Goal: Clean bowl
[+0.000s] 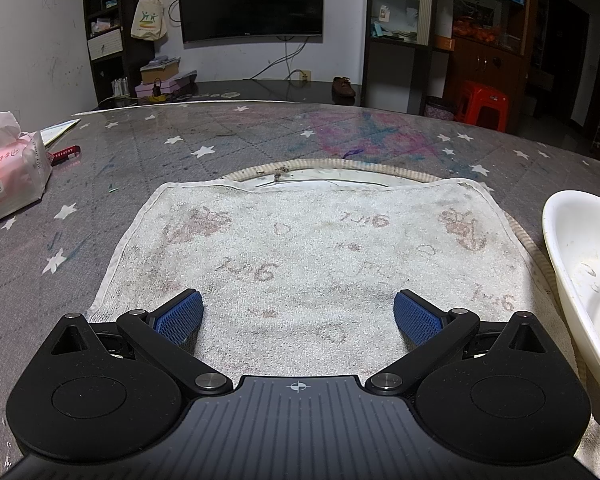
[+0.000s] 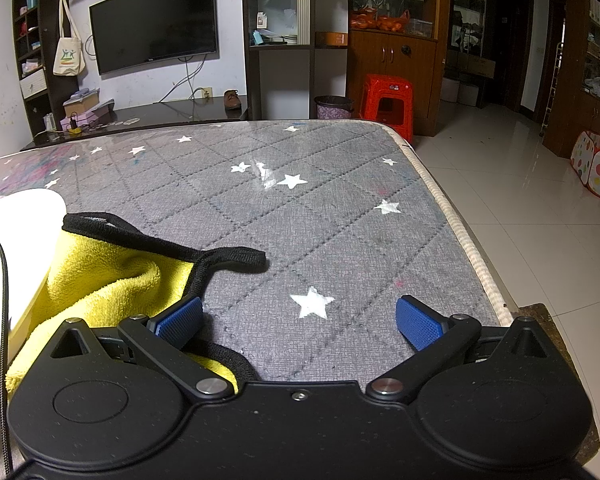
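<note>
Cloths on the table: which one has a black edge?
The yellow cloth beside the white bowl, in the right wrist view, has black trim. The white printed towel under the left gripper has a pale hem.

Dim indoor light falls from overhead, with a cool cast. Glare streaks the clear cover of the grey star-printed quilted tabletop (image 2: pixel 300 200) near its far edge. Fisheye bending curves the table's edges and darkens the corners. Focus is sharp, shadows soft.

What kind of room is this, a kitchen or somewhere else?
Most likely a home living room, not a kitchen: a wall television, cluttered shelves, a red plastic stool, and a star-patterned table cover.
</note>
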The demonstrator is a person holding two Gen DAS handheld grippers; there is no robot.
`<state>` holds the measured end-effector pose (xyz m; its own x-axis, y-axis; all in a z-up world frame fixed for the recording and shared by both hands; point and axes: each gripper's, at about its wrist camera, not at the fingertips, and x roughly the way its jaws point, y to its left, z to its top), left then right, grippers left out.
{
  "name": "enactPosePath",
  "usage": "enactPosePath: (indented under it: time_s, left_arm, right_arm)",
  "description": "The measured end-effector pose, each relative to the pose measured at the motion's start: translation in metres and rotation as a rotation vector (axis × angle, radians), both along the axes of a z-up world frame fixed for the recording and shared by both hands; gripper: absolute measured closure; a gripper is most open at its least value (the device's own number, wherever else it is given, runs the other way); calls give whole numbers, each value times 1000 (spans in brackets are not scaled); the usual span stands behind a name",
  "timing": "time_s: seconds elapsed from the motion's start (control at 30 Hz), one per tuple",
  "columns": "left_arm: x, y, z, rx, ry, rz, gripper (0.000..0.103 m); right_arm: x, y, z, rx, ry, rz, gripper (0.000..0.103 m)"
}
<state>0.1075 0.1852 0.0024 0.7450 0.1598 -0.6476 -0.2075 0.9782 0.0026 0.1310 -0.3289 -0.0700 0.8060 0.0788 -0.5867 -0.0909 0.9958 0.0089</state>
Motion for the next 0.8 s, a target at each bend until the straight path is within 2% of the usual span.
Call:
enactPosePath:
  time_s: [0.8]
  left_arm:
    - [0,0,0,0,0,0,0]
  right_arm:
    - [0,1,0,0,0,0,0]
